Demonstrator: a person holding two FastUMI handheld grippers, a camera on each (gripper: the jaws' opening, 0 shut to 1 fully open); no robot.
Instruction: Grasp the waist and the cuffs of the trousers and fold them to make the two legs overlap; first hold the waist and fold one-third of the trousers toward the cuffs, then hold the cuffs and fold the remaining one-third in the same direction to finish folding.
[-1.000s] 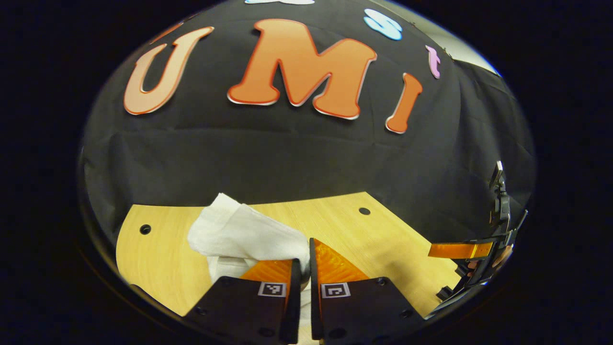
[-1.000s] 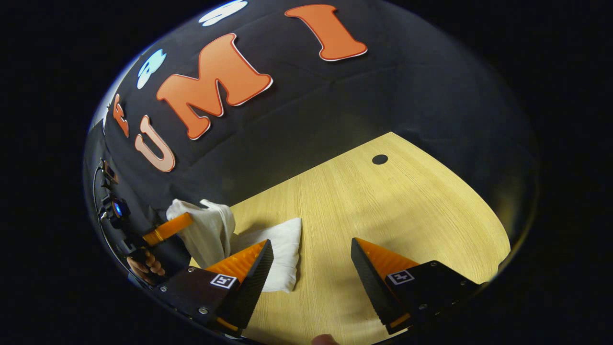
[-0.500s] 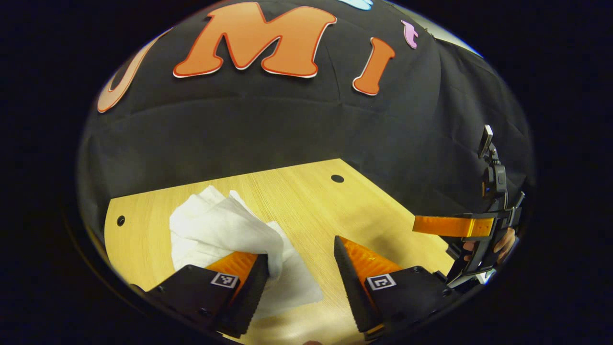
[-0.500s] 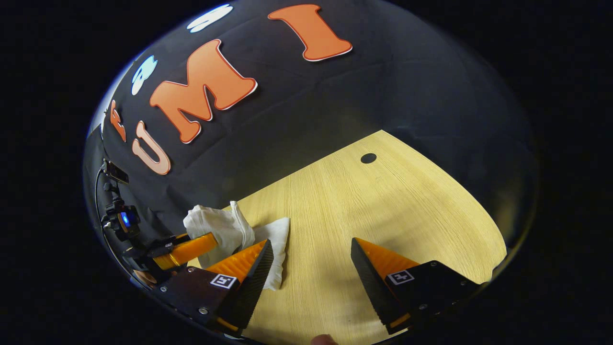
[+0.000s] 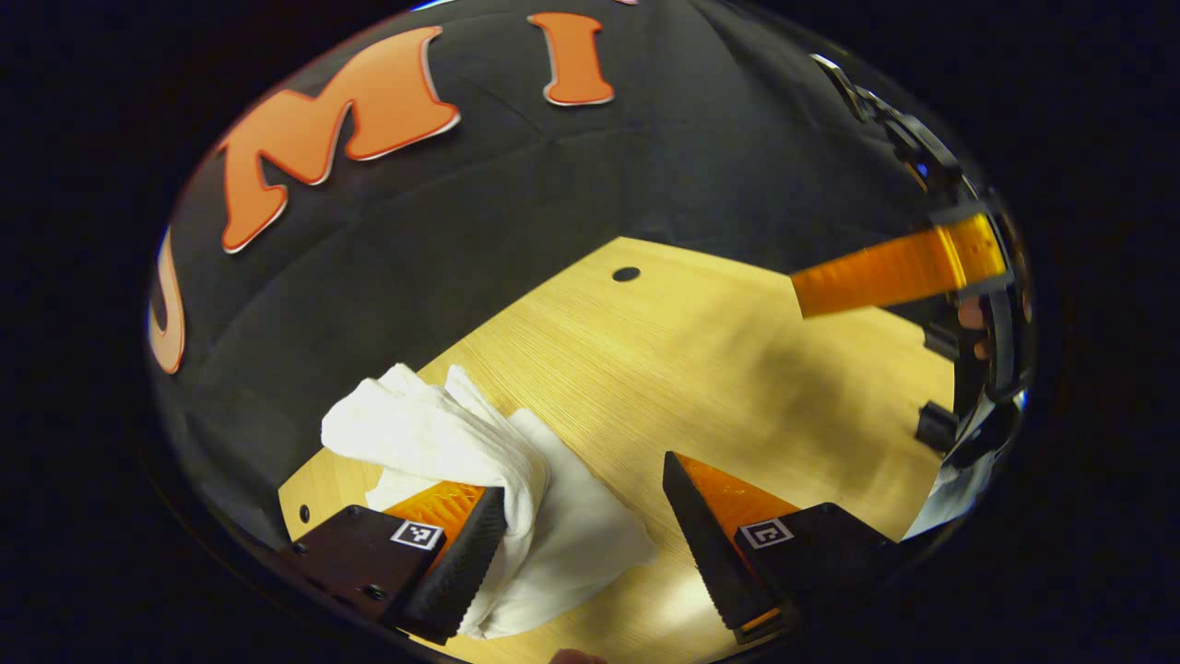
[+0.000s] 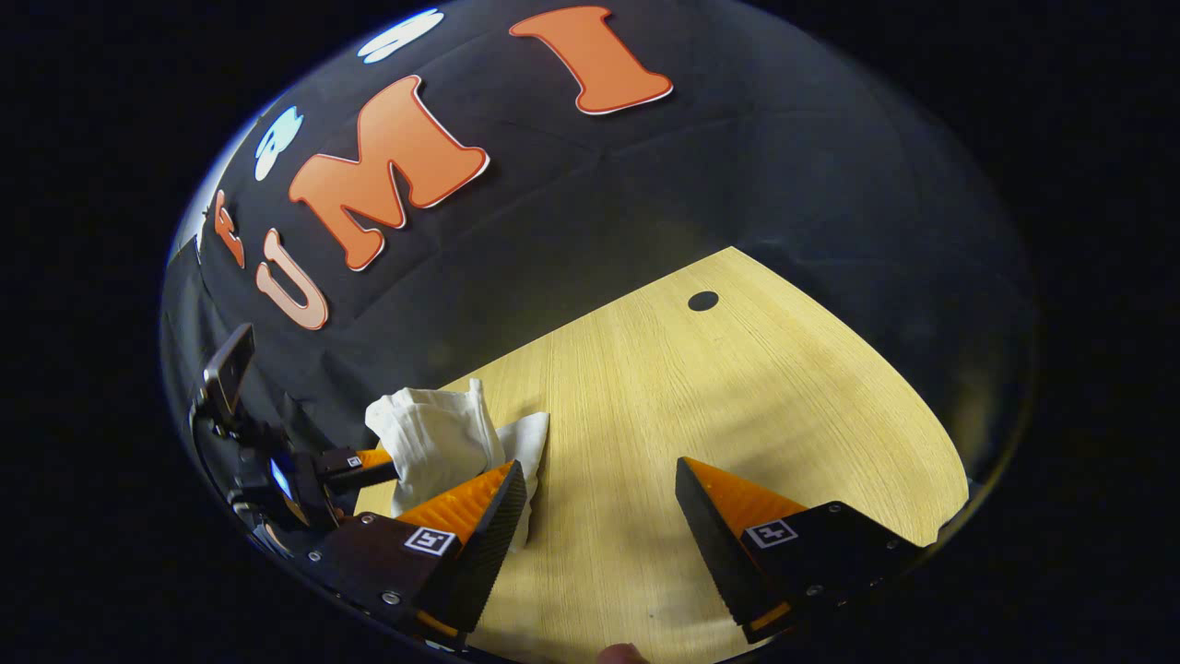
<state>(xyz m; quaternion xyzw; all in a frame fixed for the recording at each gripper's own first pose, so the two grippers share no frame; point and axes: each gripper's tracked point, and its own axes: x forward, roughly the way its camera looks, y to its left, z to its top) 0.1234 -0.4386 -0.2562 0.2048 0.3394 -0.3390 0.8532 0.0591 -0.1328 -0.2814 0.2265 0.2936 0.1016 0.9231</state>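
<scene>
wooden tabletop [image 5: 737, 369] with round holes, white trousers [image 5: 461, 452] bunched at its left edge against the black wall cloth, left claw [image 5: 585, 516] spread wide over them, right claw [image 6: 599, 516] spread, gripping nothing

The left gripper [image 5: 584, 503] is hanging with its jaws spread wide and nothing pinched between its fingers. The right gripper [image 6: 599, 512] is hanging wide open too, and it also appears far off at the right edge of the left gripper view, where a hand [image 5: 973, 327] is gripping its handle.
</scene>
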